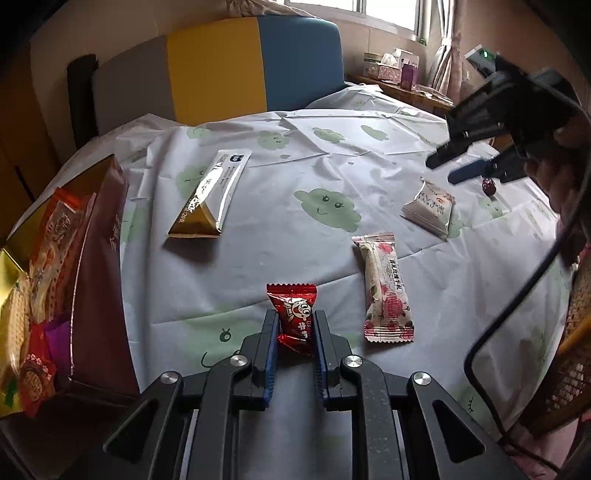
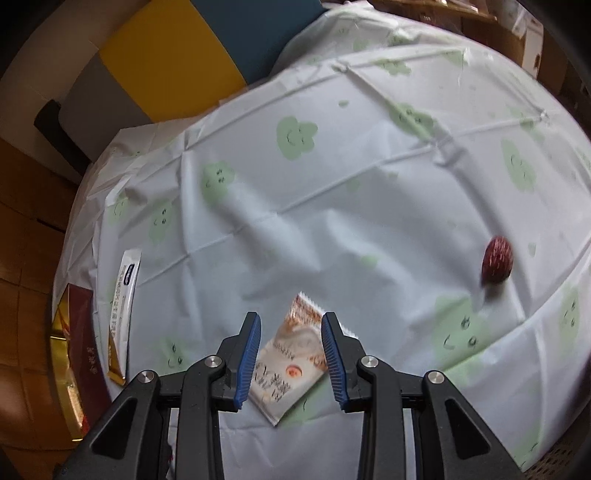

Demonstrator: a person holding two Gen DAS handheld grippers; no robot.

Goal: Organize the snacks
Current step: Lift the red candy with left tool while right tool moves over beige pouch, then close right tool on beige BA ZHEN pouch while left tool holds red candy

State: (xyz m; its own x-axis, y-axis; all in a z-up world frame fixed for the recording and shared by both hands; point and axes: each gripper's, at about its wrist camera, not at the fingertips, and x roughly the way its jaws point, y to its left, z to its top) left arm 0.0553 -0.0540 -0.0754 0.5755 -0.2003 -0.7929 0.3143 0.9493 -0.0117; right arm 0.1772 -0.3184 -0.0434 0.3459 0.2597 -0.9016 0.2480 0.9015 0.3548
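Gift box [image 1: 92,258] sits open at far left, the likely drop spot. Left gripper [image 1: 295,328] is clamped on the red candy [image 1: 295,314], lifted for the box. Right gripper [image 2: 291,343], jaws apart, straddles the white packet [image 2: 291,354] lying on the tablecloth [image 2: 332,166]; not pinched yet.

1. A white cloth [image 1: 280,254] printed with green smiling clouds covers the bench.
2. Behind it stands a grey, yellow and blue panel [image 1: 221,70].
3. Far back, a window [image 1: 388,14], a pink curtain [image 1: 448,59] and small boxes [image 1: 391,66].
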